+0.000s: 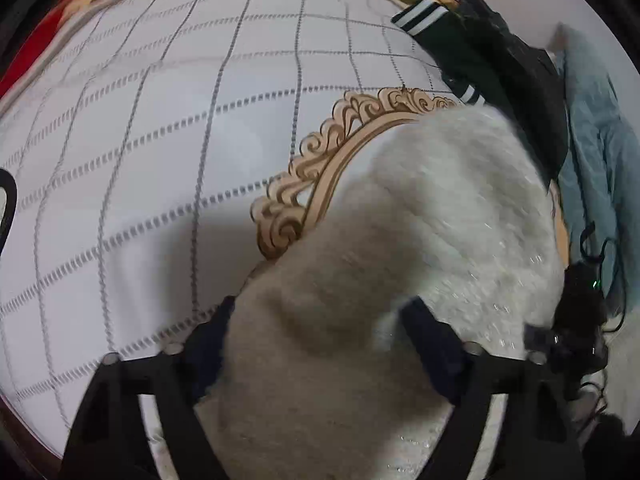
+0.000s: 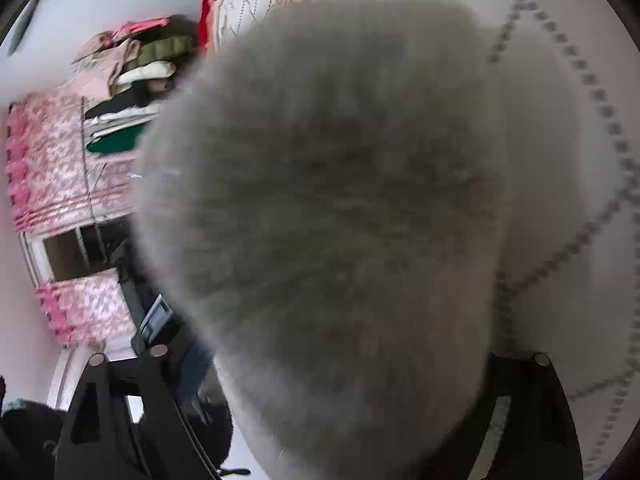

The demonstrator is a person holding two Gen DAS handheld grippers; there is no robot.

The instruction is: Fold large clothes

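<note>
L wrist: left gripper [image 1: 318, 320] angled down over the bedspread [image 1: 160, 160], 2 fingers [image 1: 430, 340] set wide w/ fuzzy cream sweater [image 1: 420, 220] bunched between them. R wrist: right gripper [image 2: 324, 354] smothered by sweater [image 2: 340, 200]; opening can't tell. Folded clothes stack [image 2: 132, 96] at left.

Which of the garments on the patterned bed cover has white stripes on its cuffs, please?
The dark green-black garment lying at the far right edge of the white grid-patterned bed cover; the fluffy cream garment has no stripes, and the blue-grey fabric beyond is plain.
</note>
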